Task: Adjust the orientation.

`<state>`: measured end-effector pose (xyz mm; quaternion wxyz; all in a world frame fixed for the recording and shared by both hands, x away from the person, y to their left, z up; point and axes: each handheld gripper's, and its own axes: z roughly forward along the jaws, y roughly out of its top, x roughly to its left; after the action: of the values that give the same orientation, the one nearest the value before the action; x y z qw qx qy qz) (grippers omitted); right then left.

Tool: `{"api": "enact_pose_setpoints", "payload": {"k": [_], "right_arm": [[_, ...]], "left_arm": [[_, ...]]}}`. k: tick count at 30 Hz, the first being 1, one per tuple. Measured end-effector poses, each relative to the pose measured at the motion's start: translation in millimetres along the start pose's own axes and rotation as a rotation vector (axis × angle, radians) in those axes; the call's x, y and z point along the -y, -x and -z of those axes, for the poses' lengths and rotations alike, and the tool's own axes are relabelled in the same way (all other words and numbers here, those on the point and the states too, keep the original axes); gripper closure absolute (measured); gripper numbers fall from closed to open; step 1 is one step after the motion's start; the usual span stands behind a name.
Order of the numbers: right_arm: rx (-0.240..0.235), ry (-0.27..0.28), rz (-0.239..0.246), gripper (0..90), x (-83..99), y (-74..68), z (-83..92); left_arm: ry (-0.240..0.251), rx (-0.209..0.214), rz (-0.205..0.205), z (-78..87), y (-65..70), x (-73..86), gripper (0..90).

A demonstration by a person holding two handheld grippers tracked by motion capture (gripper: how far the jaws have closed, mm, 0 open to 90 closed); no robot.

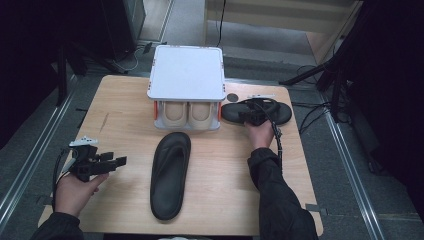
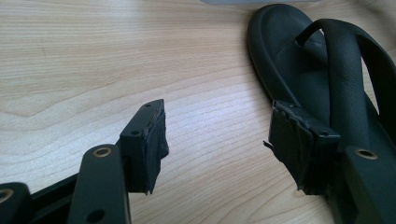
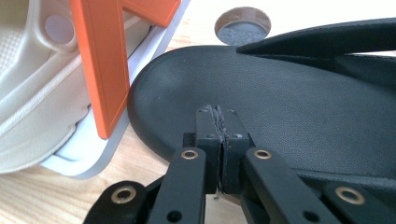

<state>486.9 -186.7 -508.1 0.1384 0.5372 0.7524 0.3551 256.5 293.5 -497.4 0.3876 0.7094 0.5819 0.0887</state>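
On the wooden table (image 1: 125, 120), the right gripper (image 1: 254, 114) rests over a black sandal (image 1: 280, 114) lying crosswise at about two o'clock, just right of the white shoe rack (image 1: 186, 75) that holds a pair of beige shoes (image 1: 189, 114). Its jaws are clenched pad to pad above the insole, with nothing visibly pinched between them. The second black sandal (image 1: 170, 175) lies lengthwise at table centre. At eight o'clock the left gripper (image 1: 107, 162) is released, jaws wide apart and empty, pointing toward that sandal.
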Motion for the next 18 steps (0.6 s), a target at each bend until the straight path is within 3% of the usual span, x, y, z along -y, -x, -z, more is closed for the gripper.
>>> {"api": "enact_pose_setpoints", "payload": {"k": [18], "right_arm": [[-0.005,-0.012,0.003,90.0,17.9,9.1,20.0]], "left_arm": [[-0.015,0.042,-0.046,-17.8,5.9,-17.3,37.3]]}}
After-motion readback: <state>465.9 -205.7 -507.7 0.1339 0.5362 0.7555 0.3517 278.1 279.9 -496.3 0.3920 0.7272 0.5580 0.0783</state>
